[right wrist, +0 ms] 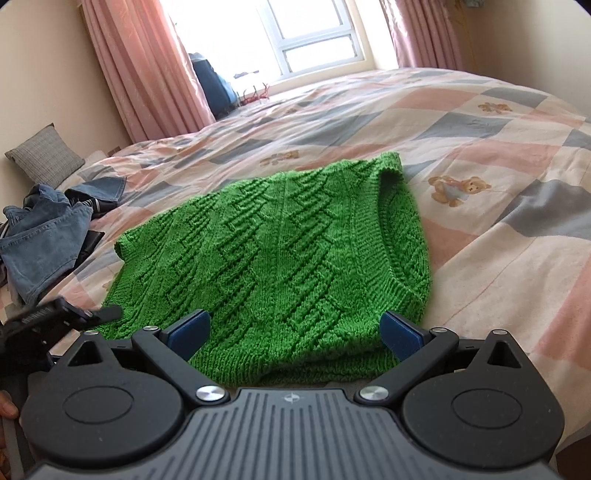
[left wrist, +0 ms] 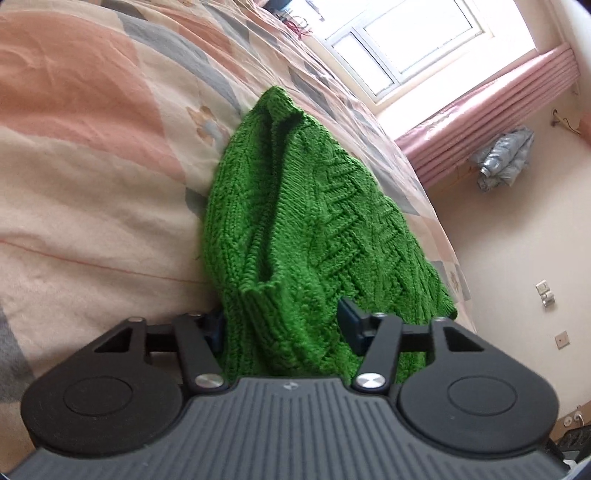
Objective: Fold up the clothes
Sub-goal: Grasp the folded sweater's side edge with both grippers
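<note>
One bed [right wrist: 480, 155] is filling most of both views, its patchwork quilt [left wrist: 92, 166] in pink, cream and grey squares with teddy-bear prints. Window [right wrist: 314, 33] is sitting behind the far end of the bed, pink curtains [right wrist: 147, 66] hanging on both sides. Green sweater [right wrist: 273, 251], cable knit, is lying flat on the quilt near the close edge of the bed, ribbed neck opening facing right in the right wrist view, hem bunching toward the camera. Jeans [right wrist: 40, 236] are lying in a crumpled heap at the left edge of the bed, well apart from the sweater, with a grey checked cushion [right wrist: 44, 155] beyond them against the wall. Left gripper [left wrist: 284, 325] is sitting on the sweater's near end with a thick bunch of knit between its blue pads; the fabric is filling the gap and both pads are looking pressed into it, so reading it as clamped on the sweater. Its black tip is also showing at the left of the right wrist view, just beside the sweater's left edge. Right gripper [right wrist: 295, 332] is hovering over the sweater's near hem, jaws standing wide apart, hem lying between them but pads not touching it. Grey bundle [left wrist: 506, 155] is hanging on the wall by the curtain in the left view.
</note>
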